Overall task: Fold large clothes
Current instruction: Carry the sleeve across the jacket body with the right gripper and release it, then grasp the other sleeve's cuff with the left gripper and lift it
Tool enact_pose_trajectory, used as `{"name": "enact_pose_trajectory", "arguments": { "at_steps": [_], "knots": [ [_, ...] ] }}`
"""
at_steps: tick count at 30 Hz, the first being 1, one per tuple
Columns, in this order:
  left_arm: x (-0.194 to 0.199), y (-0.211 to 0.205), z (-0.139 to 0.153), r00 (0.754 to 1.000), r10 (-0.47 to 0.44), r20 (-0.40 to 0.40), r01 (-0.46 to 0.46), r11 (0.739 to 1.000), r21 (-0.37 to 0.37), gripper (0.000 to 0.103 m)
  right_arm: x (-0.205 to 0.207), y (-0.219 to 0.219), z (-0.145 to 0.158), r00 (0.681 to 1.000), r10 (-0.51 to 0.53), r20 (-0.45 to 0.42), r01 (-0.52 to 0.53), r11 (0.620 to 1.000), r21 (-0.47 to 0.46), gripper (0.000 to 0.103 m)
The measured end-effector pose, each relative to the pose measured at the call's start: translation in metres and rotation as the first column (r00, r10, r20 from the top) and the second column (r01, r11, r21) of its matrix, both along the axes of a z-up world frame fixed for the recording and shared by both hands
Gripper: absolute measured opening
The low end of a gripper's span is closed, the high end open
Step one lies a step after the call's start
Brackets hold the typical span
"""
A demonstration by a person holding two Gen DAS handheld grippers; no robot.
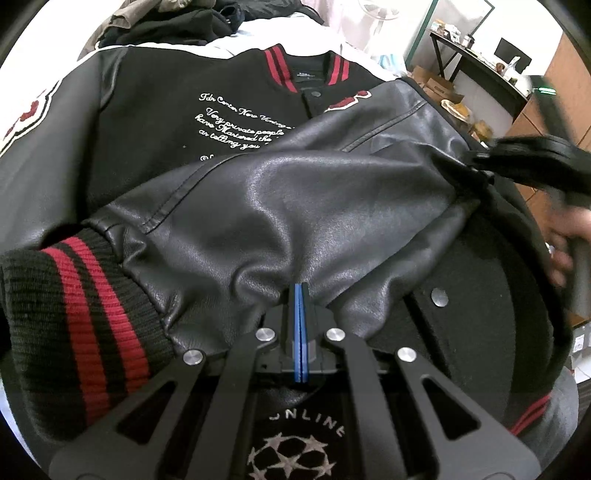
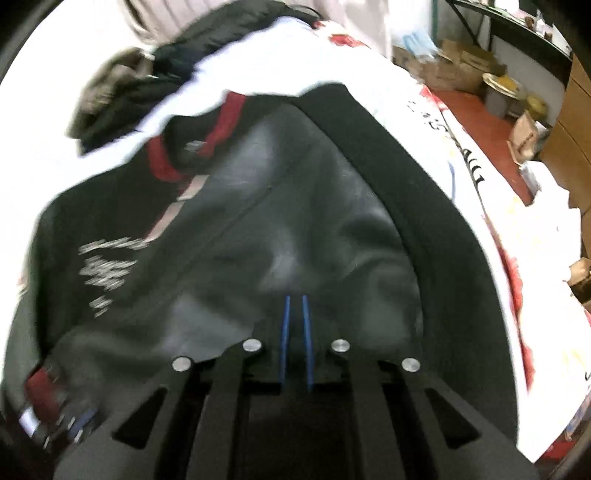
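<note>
1. The left gripper (image 1: 300, 291) has its jaws pressed together on a pinch of the grey leather sleeve (image 1: 280, 192), close to the striped cuff (image 1: 74, 317).
2. The right gripper (image 2: 295, 301) shows a thin gap between its blue pads. The leather seems to run into that gap, so I judge it is clamped on the same sleeve at a higher place, but the right wrist view is blurred. In the left wrist view this gripper (image 1: 480, 162) sits at the far end of the sleeve, where the leather bunches.
3. The jacket (image 1: 166, 122) lies front up on a white sheet (image 2: 369, 62), collar (image 1: 306, 70) away from the person and snaps fastened as far as I can see.
4. Done, in my judgement: the jacket is spread out, and one sleeve is held across the chest, partly covering the white lettering (image 1: 240, 122).
5. Left: this sleeve is not yet laid flat. The other sleeve (image 1: 40, 155) lies out at the side, unfolded. The body has no fold yet, so the task looks to be in its early half.
6. A dark clothes pile (image 1: 166, 22) waits beyond the collar.
</note>
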State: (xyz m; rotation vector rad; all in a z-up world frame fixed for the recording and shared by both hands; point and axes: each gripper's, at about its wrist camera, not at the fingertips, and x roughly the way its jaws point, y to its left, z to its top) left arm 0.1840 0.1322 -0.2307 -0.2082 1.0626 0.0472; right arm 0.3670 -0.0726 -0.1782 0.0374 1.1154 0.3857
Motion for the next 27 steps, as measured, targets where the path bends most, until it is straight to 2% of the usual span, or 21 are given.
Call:
{"name": "enact_pose_trajectory", "arguments": {
  "at_steps": [3, 7, 11, 14, 16, 21, 24, 27],
  "knots": [
    [-0.002, 0.0, 0.0, 1.0, -0.004, 0.003, 0.004, 1.0, -0.003, 0.003, -0.059, -0.012, 0.016, 0.995, 0.099, 0.017, -0.099, 0.995, -0.006, 0.01],
    [-0.004, -0.004, 0.0, 1.0, -0.01, 0.009, 0.01, 1.0, 0.017, 0.003, -0.134, -0.039, 0.011, 0.981, 0.193, 0.017, -0.192, 0.98, -0.043, 0.01],
    [-0.007, -0.006, 0.001, 1.0, -0.022, 0.009, 0.021, 0.999, 0.045, 0.003, -0.186, -0.058, -0.001, 0.976, 0.217, -0.004, -0.216, 0.975, 0.056, 0.01],
    [-0.008, -0.008, 0.003, 1.0, -0.022, 0.009, 0.021, 0.997, 0.074, 0.003, -0.204, -0.054, -0.02, 0.964, 0.263, -0.045, -0.258, 0.962, 0.093, 0.012],
    [-0.011, -0.012, 0.004, 1.0, -0.03, 0.004, 0.029, 0.994, 0.105, 0.003, -0.212, -0.049, -0.037, 0.952, 0.294, -0.079, -0.286, 0.953, 0.101, 0.018],
    [-0.016, -0.008, 0.003, 0.999, -0.016, -0.029, 0.019, 0.996, 0.087, 0.004, -0.205, -0.054, -0.062, 0.962, 0.254, -0.104, -0.235, 0.958, 0.163, 0.015],
    [-0.018, -0.014, 0.003, 0.999, -0.027, -0.046, 0.033, 0.991, 0.133, 0.004, -0.197, -0.056, -0.074, 0.954, 0.268, -0.136, -0.238, 0.95, 0.2, 0.013],
    [-0.017, -0.021, 0.007, 0.998, -0.031, -0.06, 0.041, 0.984, 0.176, 0.004, -0.193, -0.057, -0.075, 0.952, 0.277, -0.132, -0.245, 0.946, 0.213, 0.013]
  ]
}}
